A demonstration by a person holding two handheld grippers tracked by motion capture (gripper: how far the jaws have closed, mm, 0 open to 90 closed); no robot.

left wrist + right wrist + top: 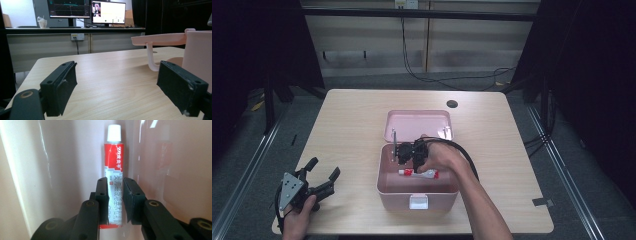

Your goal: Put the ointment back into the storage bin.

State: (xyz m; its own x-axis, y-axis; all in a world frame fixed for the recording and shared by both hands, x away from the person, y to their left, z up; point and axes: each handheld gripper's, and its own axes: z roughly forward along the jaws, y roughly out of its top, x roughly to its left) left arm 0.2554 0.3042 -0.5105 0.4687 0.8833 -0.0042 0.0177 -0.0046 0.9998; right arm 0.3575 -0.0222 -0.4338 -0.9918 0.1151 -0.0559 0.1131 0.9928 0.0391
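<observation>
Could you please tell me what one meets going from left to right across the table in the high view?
Left tool, open, near the table's front left corner → pink box with its lid raised, the right tool inside it shut on the red and white tube → bare table out to its right edge.

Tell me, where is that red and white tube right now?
In the high view the tube lies inside the open pink box mid-table, toward its front wall. The right gripper has its fingers shut on it.
</observation>
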